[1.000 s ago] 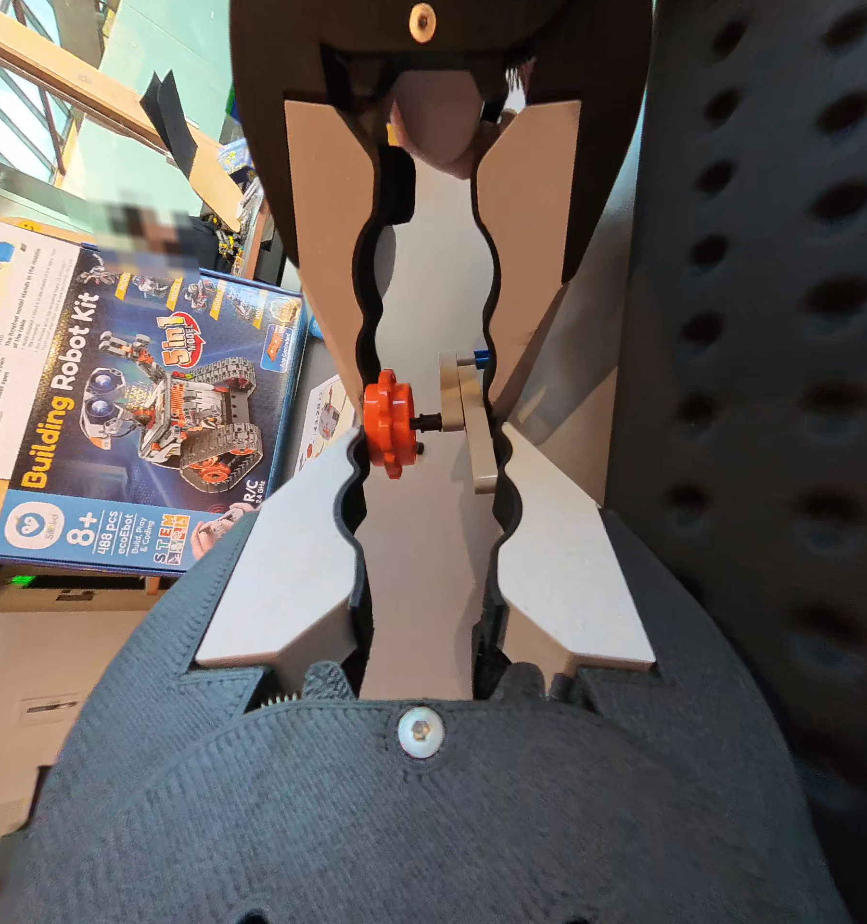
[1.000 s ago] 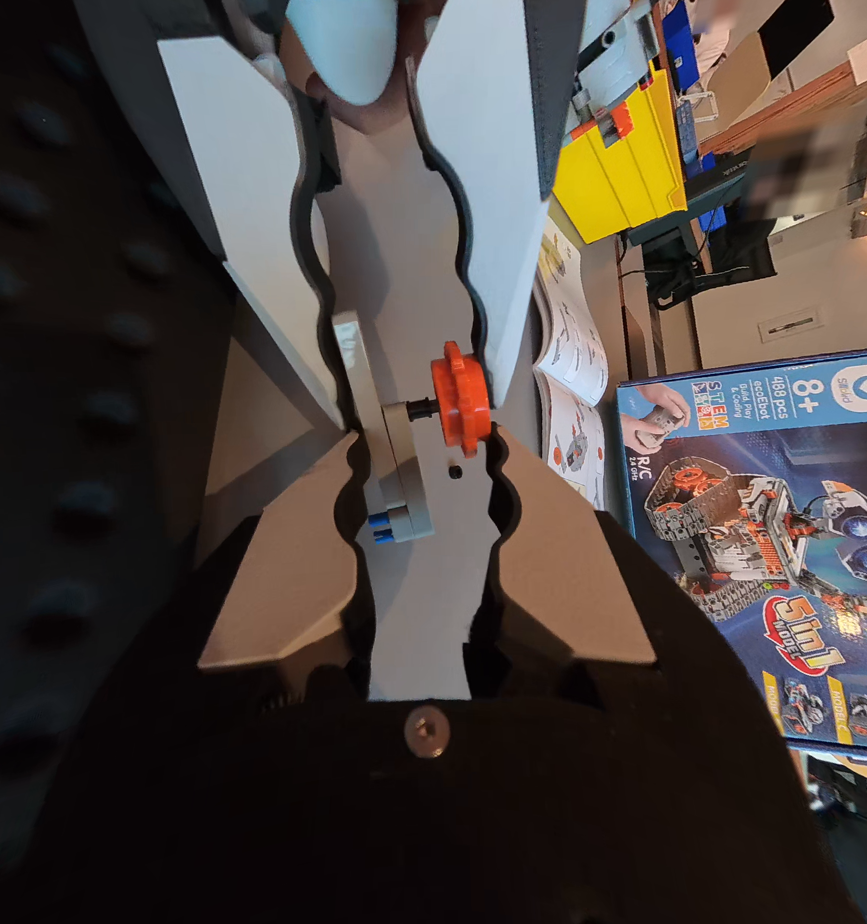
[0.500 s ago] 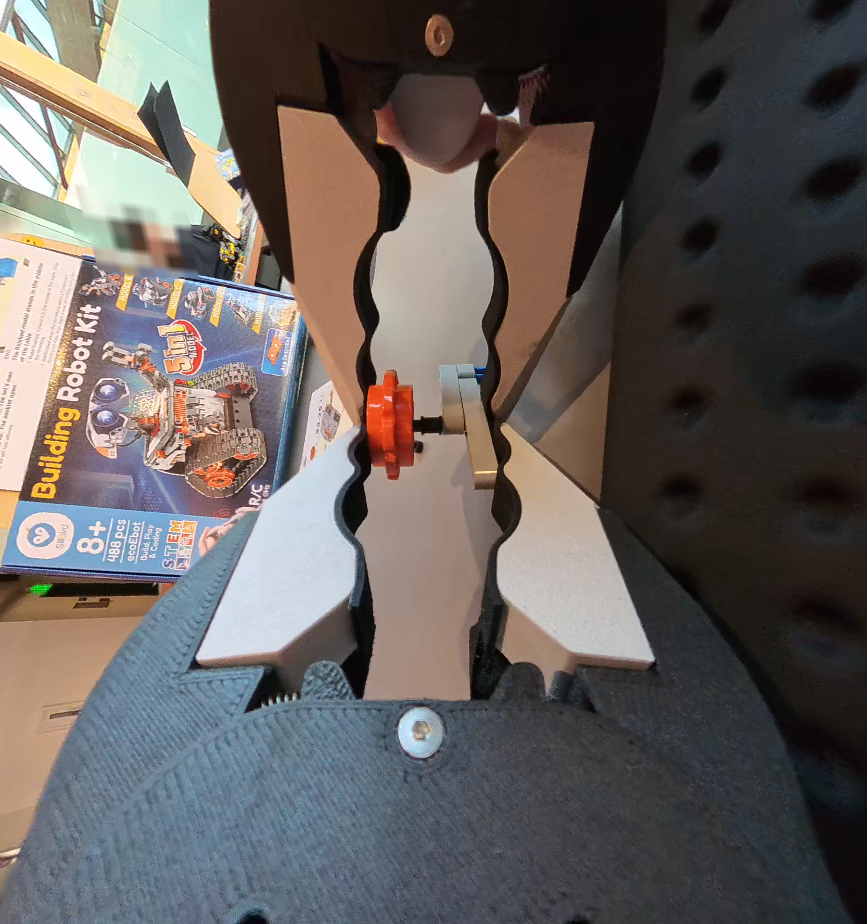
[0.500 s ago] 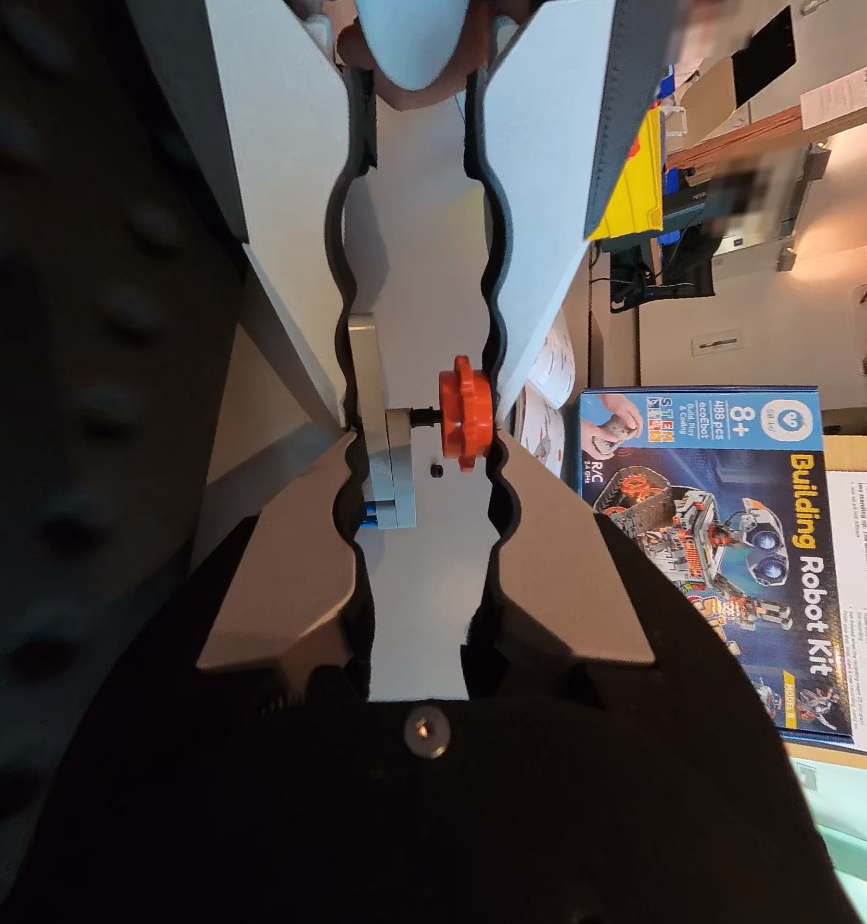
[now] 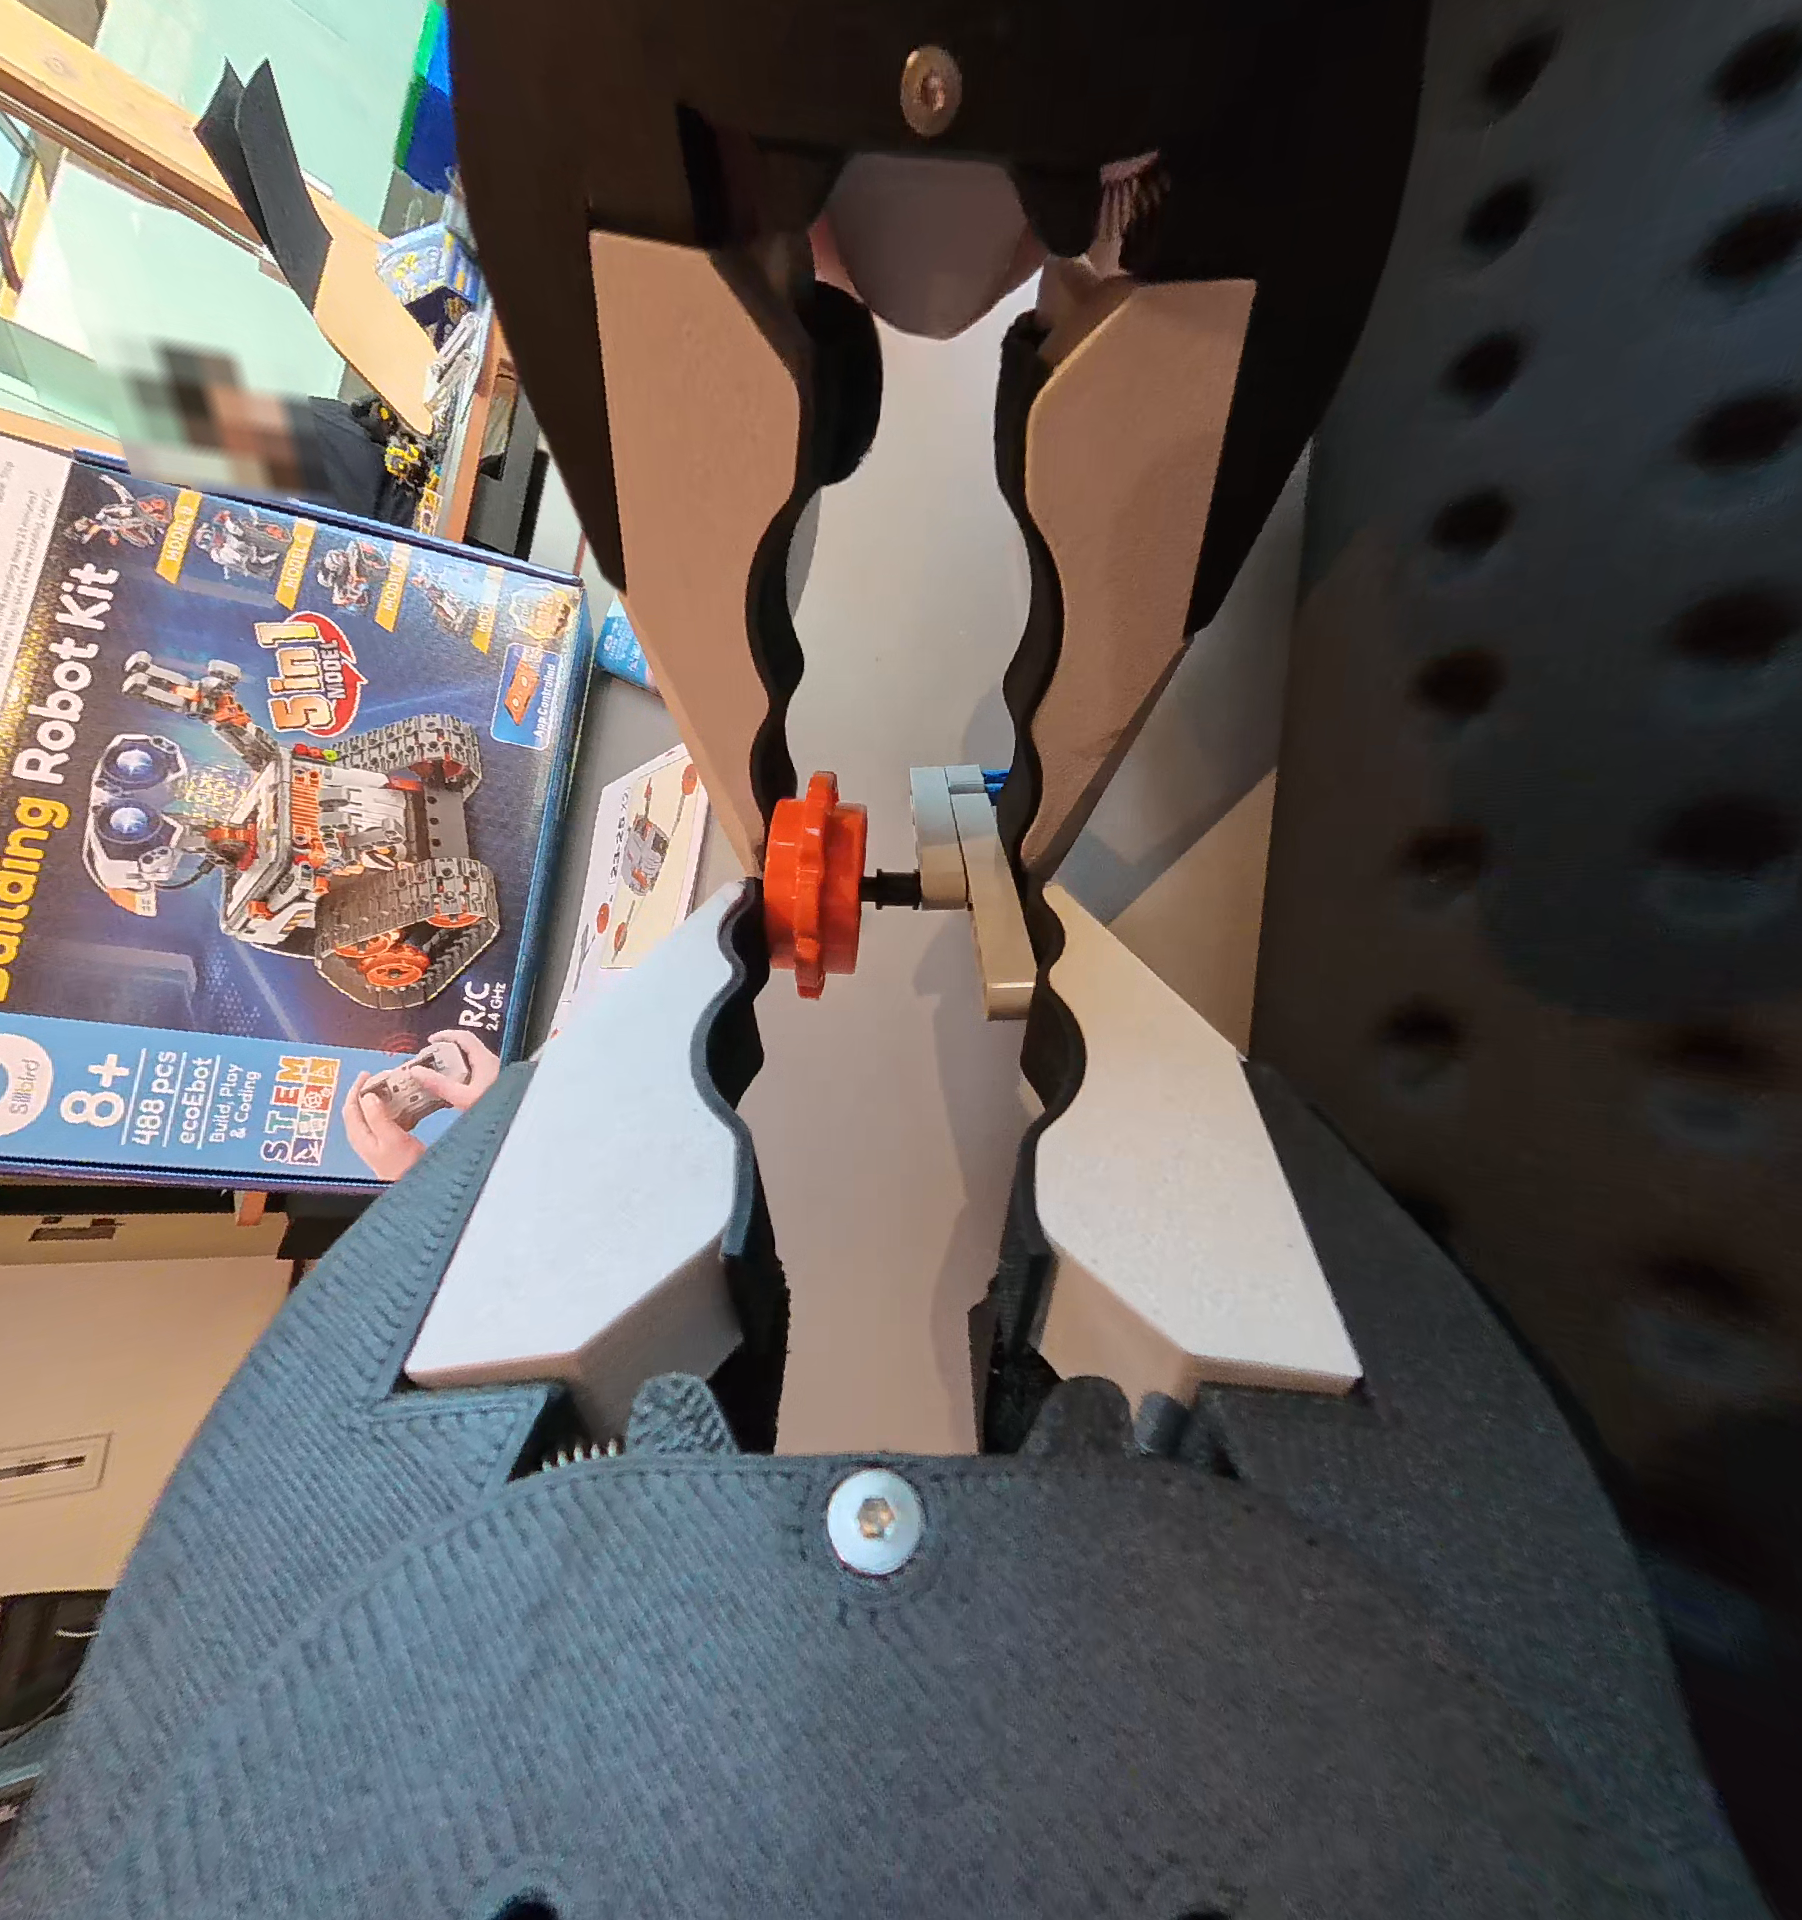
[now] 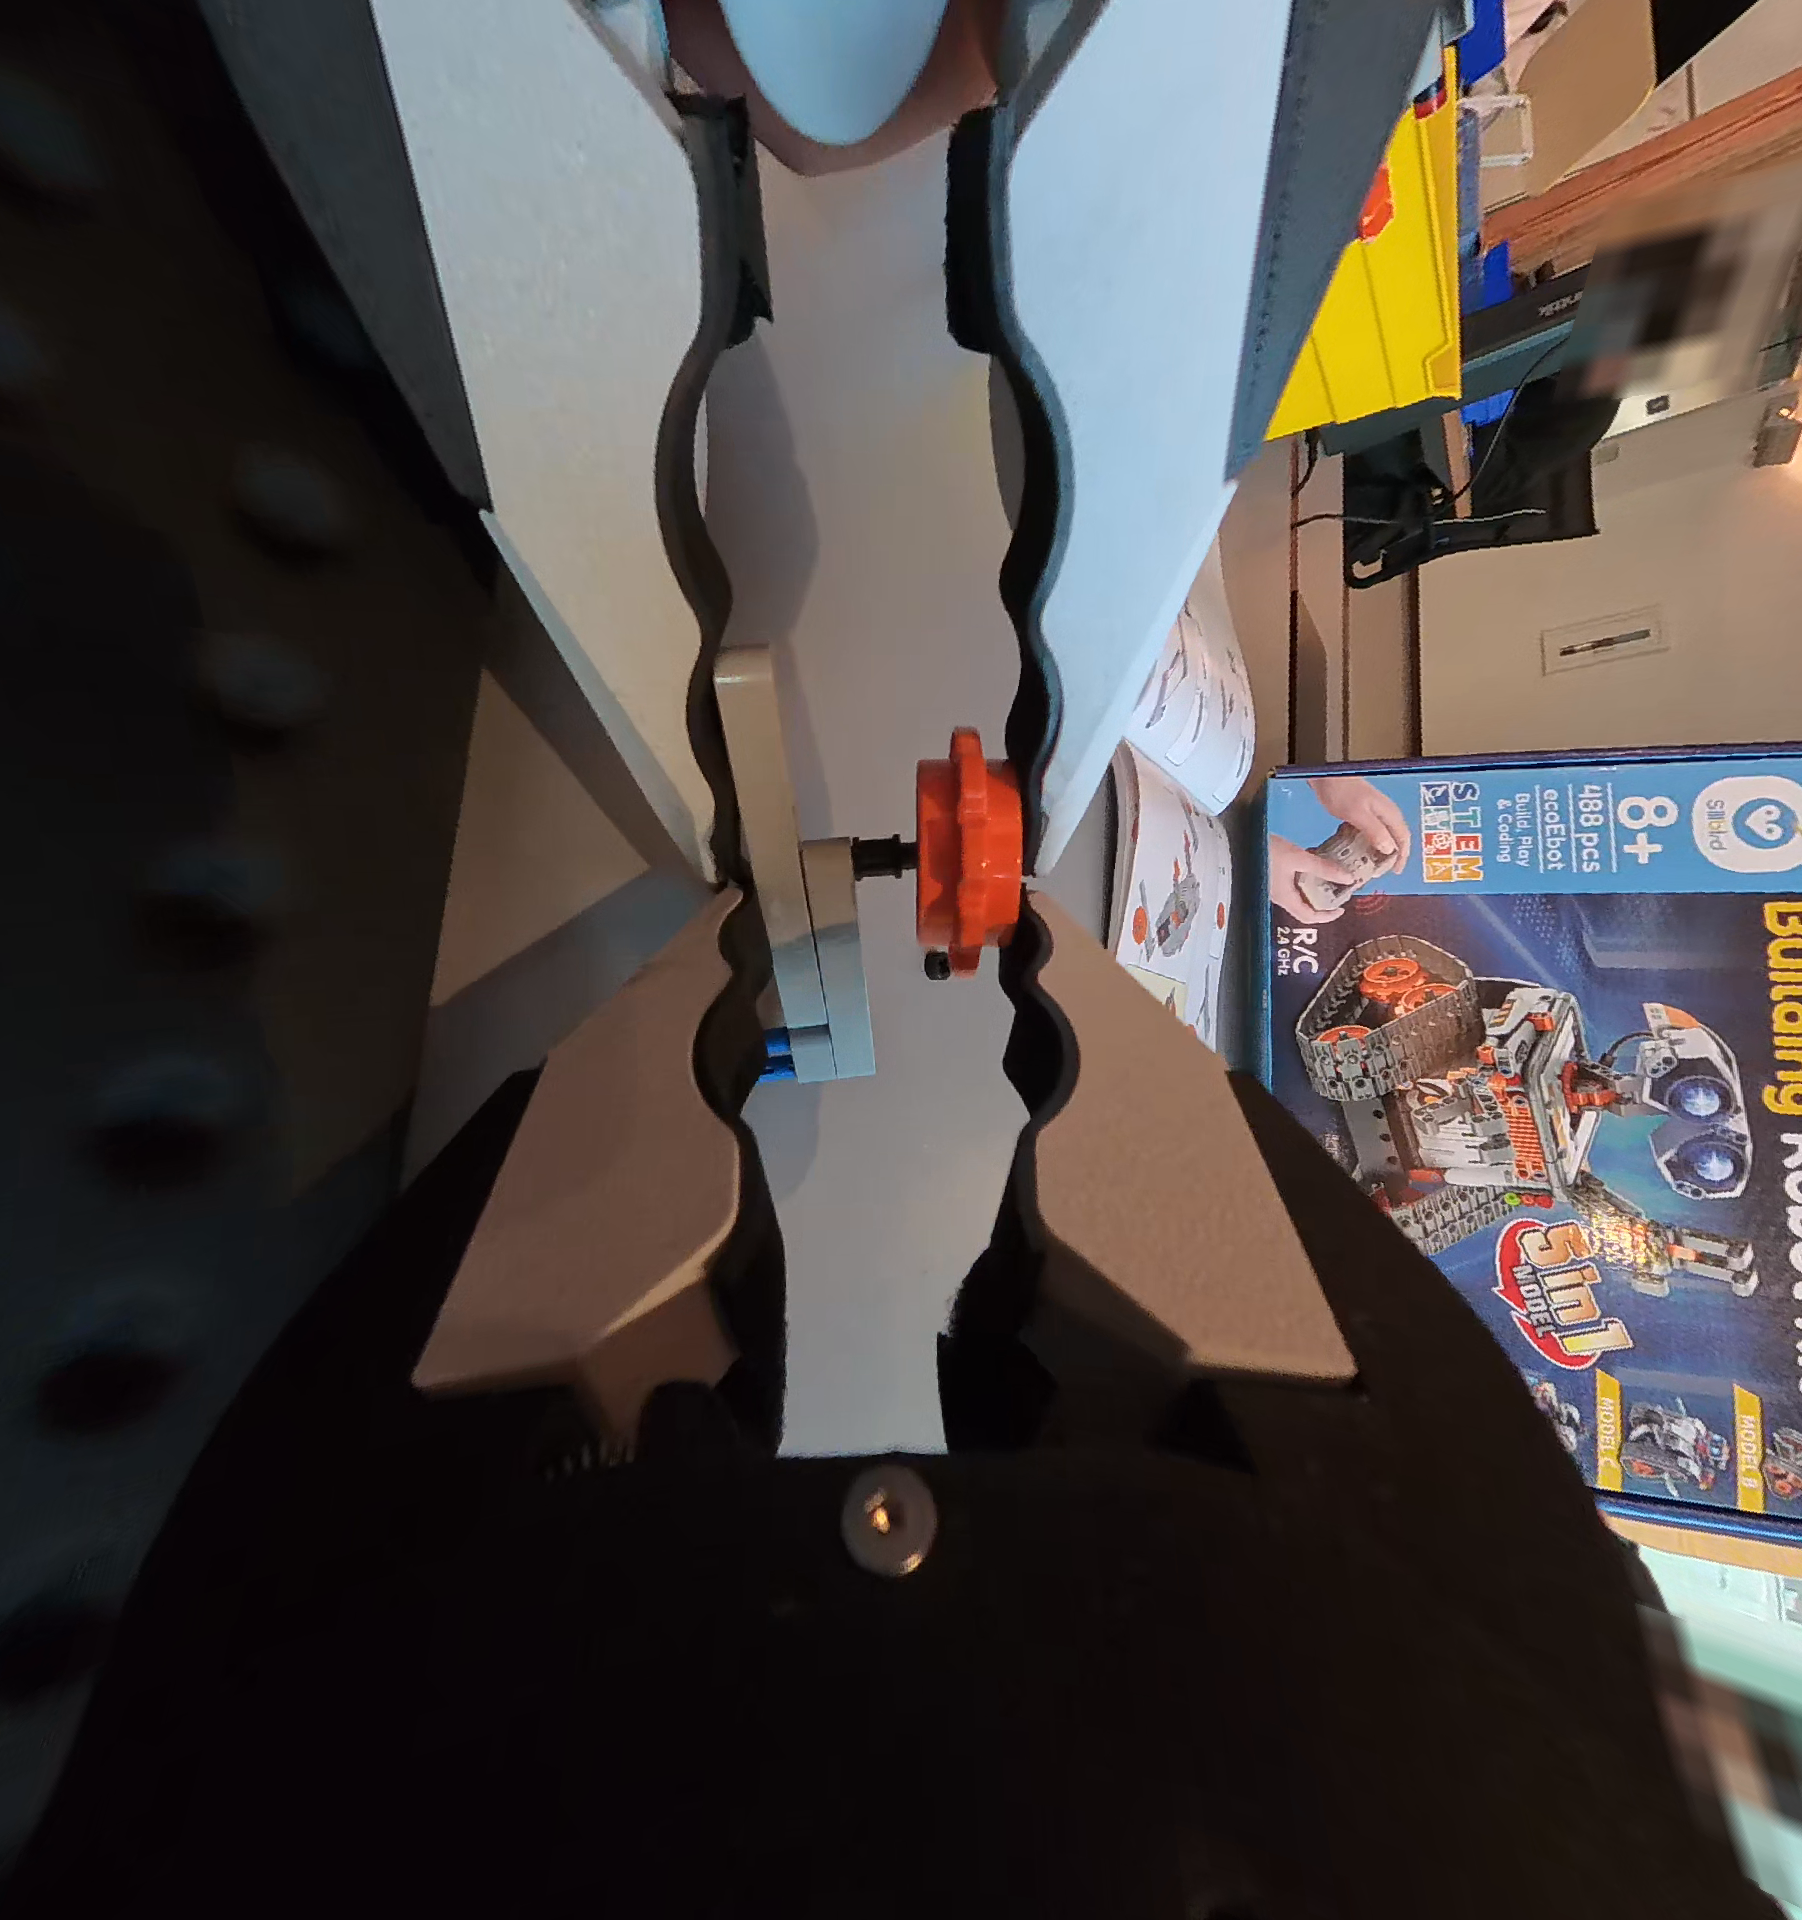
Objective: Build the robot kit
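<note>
Your left gripper and right gripper meet tip to tip, fingers pinching one small assembly between them: an orange gear on a black axle, grey beams opposite. It looks light, rigid plastic; the gear may slide, so grip the flat beams.

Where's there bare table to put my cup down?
Bare table shows only in the gap inside the tongs. The left tongs and right tongs both clamp a gear piece there. Beside them, booklet and box crowd it.
</note>
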Demonstrator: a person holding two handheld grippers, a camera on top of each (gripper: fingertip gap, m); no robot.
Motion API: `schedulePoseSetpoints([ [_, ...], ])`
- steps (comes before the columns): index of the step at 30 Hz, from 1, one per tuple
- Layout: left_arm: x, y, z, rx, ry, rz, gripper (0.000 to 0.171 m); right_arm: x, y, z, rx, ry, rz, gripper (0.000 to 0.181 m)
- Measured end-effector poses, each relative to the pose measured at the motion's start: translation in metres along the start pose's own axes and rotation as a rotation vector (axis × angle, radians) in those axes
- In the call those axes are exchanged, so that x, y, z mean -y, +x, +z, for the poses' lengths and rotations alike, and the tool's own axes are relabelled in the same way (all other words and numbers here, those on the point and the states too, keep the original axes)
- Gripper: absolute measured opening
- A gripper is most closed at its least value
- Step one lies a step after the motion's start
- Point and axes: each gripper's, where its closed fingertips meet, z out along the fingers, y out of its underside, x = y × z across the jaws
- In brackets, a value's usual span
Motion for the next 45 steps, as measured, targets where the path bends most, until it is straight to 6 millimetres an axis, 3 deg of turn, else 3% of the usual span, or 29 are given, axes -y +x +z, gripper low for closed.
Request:
schedulePoseSetpoints([
  [45, -0.0025, -0.0017, 0.0022, 0.004, -0.036, -0.041, 0.044, -0.0039, 0.0, 0.0001, 0.012, -0.078, 0.005, 0.04],
])
